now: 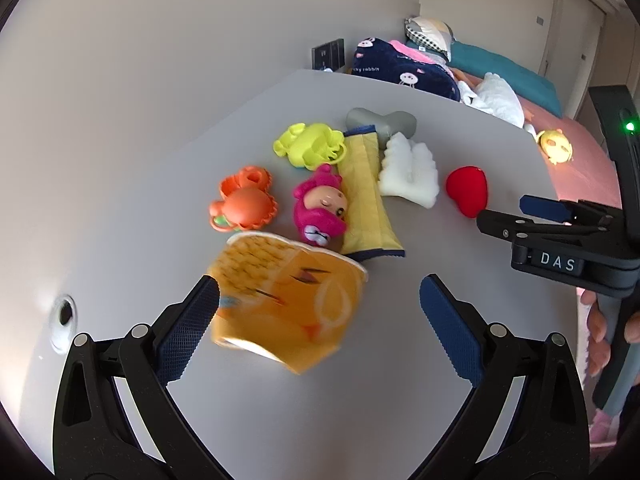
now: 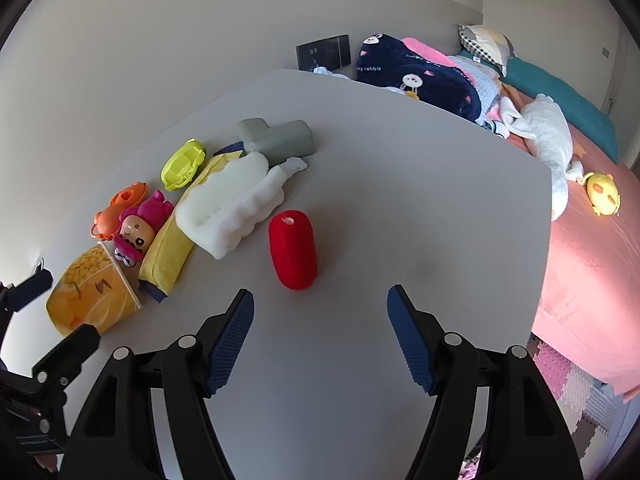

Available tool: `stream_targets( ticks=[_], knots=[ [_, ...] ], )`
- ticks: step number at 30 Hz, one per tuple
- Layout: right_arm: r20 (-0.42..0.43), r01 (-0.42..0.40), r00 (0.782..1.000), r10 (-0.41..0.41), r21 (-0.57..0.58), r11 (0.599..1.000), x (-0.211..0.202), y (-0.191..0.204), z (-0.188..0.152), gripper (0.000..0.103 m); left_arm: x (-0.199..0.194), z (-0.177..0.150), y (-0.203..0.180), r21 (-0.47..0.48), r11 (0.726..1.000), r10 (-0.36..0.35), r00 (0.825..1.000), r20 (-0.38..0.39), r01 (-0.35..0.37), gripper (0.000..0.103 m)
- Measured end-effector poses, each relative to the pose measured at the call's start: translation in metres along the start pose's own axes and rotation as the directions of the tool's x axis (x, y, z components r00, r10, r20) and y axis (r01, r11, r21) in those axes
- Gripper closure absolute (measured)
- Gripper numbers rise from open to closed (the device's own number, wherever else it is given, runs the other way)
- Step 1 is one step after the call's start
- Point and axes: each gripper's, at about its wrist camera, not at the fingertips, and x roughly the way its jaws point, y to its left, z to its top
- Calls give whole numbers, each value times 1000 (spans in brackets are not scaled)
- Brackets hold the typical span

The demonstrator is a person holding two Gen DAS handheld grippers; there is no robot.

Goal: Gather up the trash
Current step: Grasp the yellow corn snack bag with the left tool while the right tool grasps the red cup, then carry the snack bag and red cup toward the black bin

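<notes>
An orange paper cup (image 1: pixel 288 304) lies on its side on the grey table (image 1: pixel 400 380), blurred, between the fingers of my left gripper (image 1: pixel 320 312). That gripper is open; its left pad is close beside the cup and its right pad stands well clear. The cup (image 2: pixel 92 292) also shows at the left of the right wrist view, with the left gripper (image 2: pixel 56 312) around it. A red foam piece (image 2: pixel 293 249) lies just ahead of my right gripper (image 2: pixel 322 320), which is open with nothing between its pads. The right gripper (image 1: pixel 540 220) shows near the red piece (image 1: pixel 467 190).
Beyond the cup lie a pink doll (image 1: pixel 320 204), an orange crab toy (image 1: pixel 244 204), a yellow-green toy (image 1: pixel 310 145), a yellow cloth pouch (image 1: pixel 366 196), a white foam piece (image 1: pixel 408 170) and a grey padded piece (image 1: pixel 380 122). A bed (image 2: pixel 580 272) with blankets borders the table's right edge.
</notes>
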Motion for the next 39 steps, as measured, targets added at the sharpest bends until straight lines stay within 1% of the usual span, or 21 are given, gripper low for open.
stream_targets(
  ticks=[3,4,11,17,19,21,22,25,27,32,39],
  knots=[
    [-6,-5,1000,5,-1,1000,6,1,2,33,7,0,7,10,1000,23,1000,-21,-23,6],
    [-8,-6,1000,6,-2,1000,9,2,3,33,10,0,8,8,1000,21,999,-28,-20,6],
    [-24,-3,1000,2,-17,1000,24,5,10,33,27,-7,17,-20,999,-30,997,-70,29,6],
    [-26,4,1000,-6,-54,999,32,12,14,33,38,-9,18,-41,997,-68,994,-84,65,7],
    [-27,0,1000,-1,-55,998,34,12,15,36,39,-10,19,-47,996,-79,994,-81,75,11],
    [-22,2,1000,-3,-57,998,35,12,17,45,40,-9,20,-56,995,-90,993,-76,86,13],
    [-22,0,1000,-1,-58,998,34,13,17,47,40,-9,21,-59,994,-92,993,-74,88,13],
    [-26,-11,1000,9,-60,998,35,11,19,63,39,-10,21,-60,994,-93,994,-66,89,13],
    [-31,-30,999,28,-49,998,34,9,20,78,38,-12,21,-59,994,-90,994,-60,87,14],
    [-31,-45,999,44,-34,998,30,5,17,78,31,-15,20,-64,994,-89,995,-45,86,15],
    [-13,-52,999,52,-24,998,12,-2,10,78,16,-11,12,-55,995,-89,996,-22,88,15]
  ],
)
